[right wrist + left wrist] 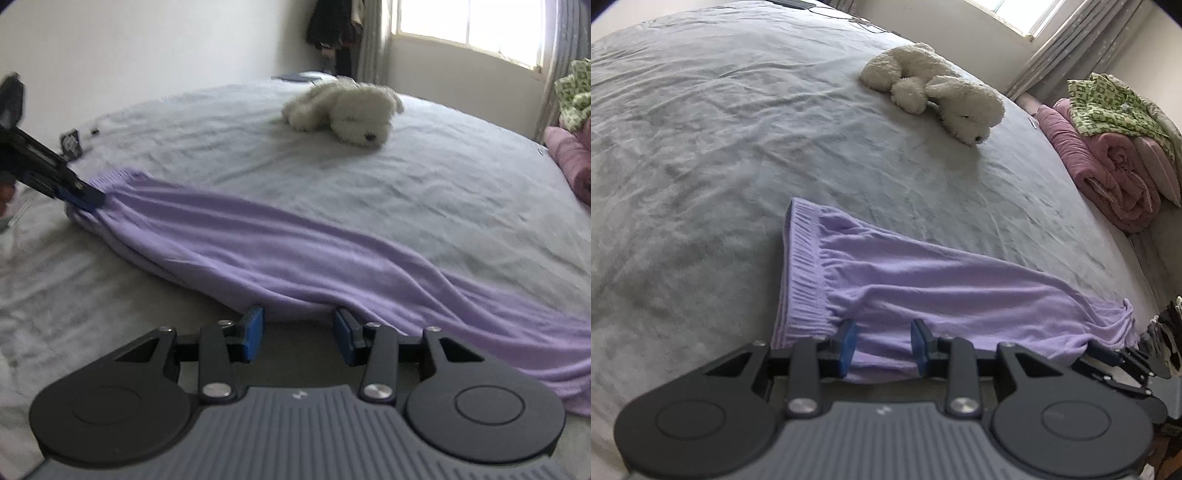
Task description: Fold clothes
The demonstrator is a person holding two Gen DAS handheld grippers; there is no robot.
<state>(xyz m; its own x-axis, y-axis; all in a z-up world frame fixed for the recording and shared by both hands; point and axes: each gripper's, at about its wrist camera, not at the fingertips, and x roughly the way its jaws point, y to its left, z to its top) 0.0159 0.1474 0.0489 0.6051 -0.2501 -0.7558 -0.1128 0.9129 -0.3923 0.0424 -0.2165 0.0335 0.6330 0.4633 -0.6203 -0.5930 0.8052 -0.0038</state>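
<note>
**Both tools parted at the near edge of the lilac garment**

Tool state is read first: on the left tool [882, 347] the blue pads are seen standing apart, with lilac cloth lying between them near the elastic waistband but not pinched. The right tool [299, 339] is likewise parted; its pads are set at the garment's near edge, one pad tip touching the fold, nothing gripped.

The lilac garment [280, 254] is laid lengthwise on the grey bed [701, 147], stretched in a long band with soft ridges. A white plush dog [938, 92] is seen well apart from it, further up the bed, and rolled pink bedding [1108, 173] lies at the bed's side.

The step in hand is judged to be taking hold of the near edge. Next, both tools would need to be closed on cloth before the edge is lifted and carried over.
</note>
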